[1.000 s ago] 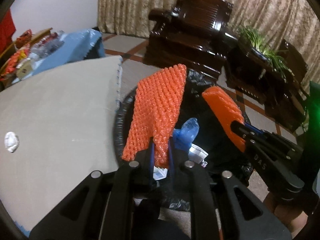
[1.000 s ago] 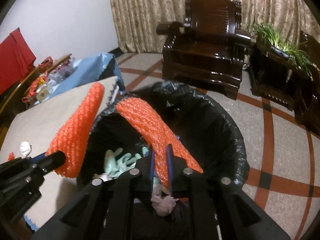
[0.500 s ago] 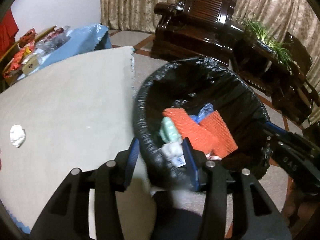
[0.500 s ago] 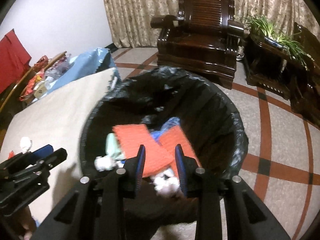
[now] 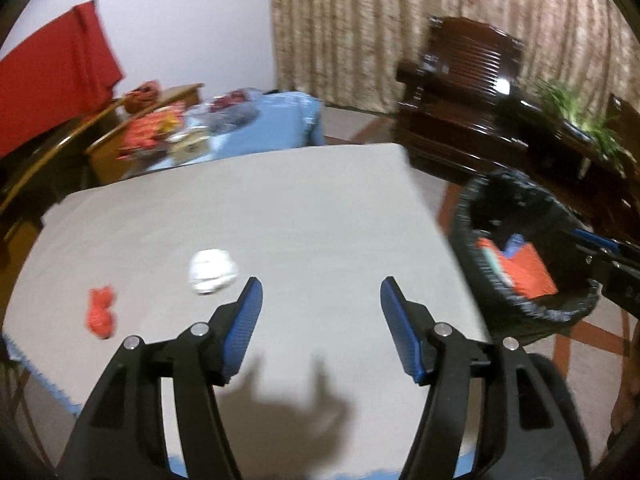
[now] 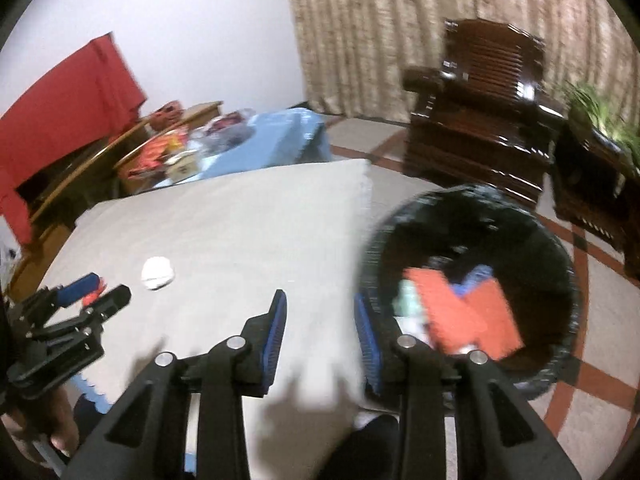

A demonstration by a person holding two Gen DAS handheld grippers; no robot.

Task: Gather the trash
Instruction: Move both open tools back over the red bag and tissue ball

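My left gripper (image 5: 321, 298) hangs over the grey tabletop (image 5: 280, 208) with its fingers spread wide and nothing between them; they have just been opening. My right gripper (image 6: 320, 312) sits at the table's right edge, its jaws parted less widely, also just opened and holding nothing. Two pieces of trash remain on the table: a crumpled white wad (image 5: 213, 271) just beyond my left finger (image 5: 244, 328), and a small red scrap (image 5: 102, 312) further left, near the table's left edge. From the right wrist view the red scrap (image 6: 93, 294) is partly hidden behind the left gripper's tips (image 6: 96, 290). The black-lined bin (image 6: 560, 264) stands on the floor close to the table's right side, with orange mesh pieces (image 6: 468, 312), something blue and something pale green inside. Between my grippers and the white wad the tabletop is bare, apart from the shadows of my fingers on the near part. Beyond the far edge sits a cluttered table with a blue cloth (image 5: 280, 120), red fabric (image 5: 52, 76) to the far left, and a dark wooden armchair (image 6: 488, 112) before the curtain (image 5: 380, 28) at far right. The patterned floor (image 6: 592, 380) lies open to the right of the bin.
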